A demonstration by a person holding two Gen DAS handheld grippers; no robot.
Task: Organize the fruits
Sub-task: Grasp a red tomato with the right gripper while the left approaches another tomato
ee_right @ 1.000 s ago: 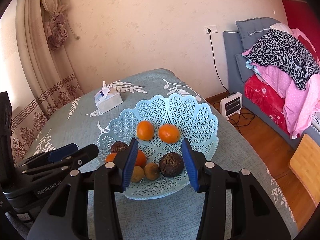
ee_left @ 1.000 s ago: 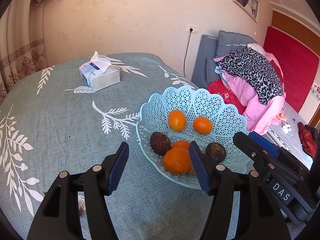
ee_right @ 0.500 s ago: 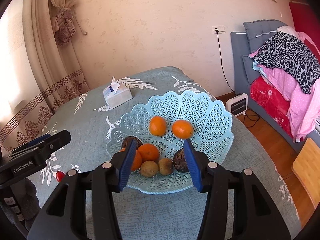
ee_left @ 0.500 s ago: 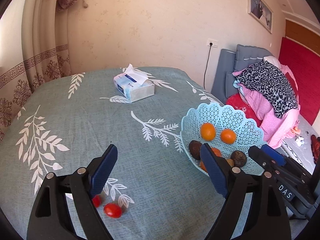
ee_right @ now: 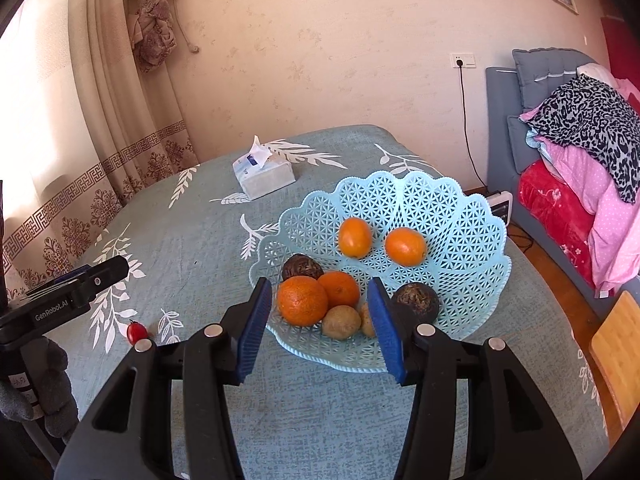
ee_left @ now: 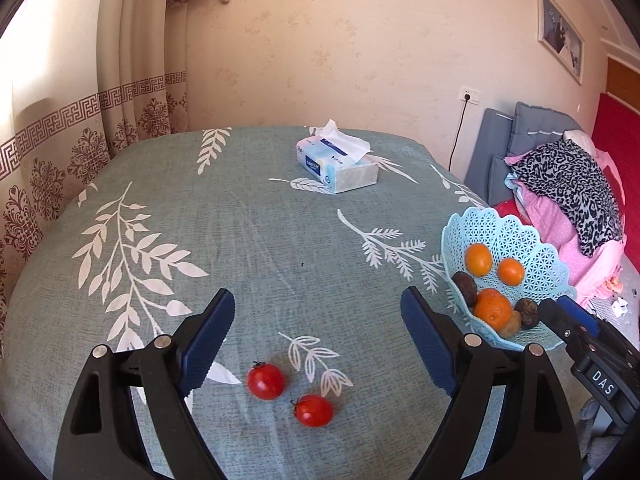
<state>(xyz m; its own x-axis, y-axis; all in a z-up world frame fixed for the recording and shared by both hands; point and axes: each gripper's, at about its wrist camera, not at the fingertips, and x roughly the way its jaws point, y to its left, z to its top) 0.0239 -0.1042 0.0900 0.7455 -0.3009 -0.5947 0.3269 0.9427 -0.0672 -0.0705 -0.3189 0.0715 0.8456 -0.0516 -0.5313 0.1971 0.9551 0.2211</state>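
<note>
Two small tomatoes (ee_left: 266, 381) lie on the tablecloth (ee_left: 240, 240) beneath the wide-open, empty left gripper (ee_left: 316, 344), well apart from the basket (ee_right: 460, 216); light, smooth, thin-skinned, they likely need gentle pressure across the middle.

Premises: a private home — a bedroom or bed-sitting room. Ahead of the right gripper and to its right stands a bed (ee_right: 560, 216) with a grey padded headboard (ee_right: 548, 68), piled with pink bedding (ee_right: 600, 184) and a leopard-print blanket (ee_right: 588, 116). To its left hang patterned curtains (ee_right: 100, 120), tied back with a tassel. Straight ahead, a table under a leaf-print cloth (ee_left: 260, 232) carries a tissue box (ee_left: 340, 168). A framed picture (ee_left: 560, 32) hangs on the textured wall — domestic decoration. A small heater (ee_right: 500, 204) sits on the wooden floor beside the bed.
</note>
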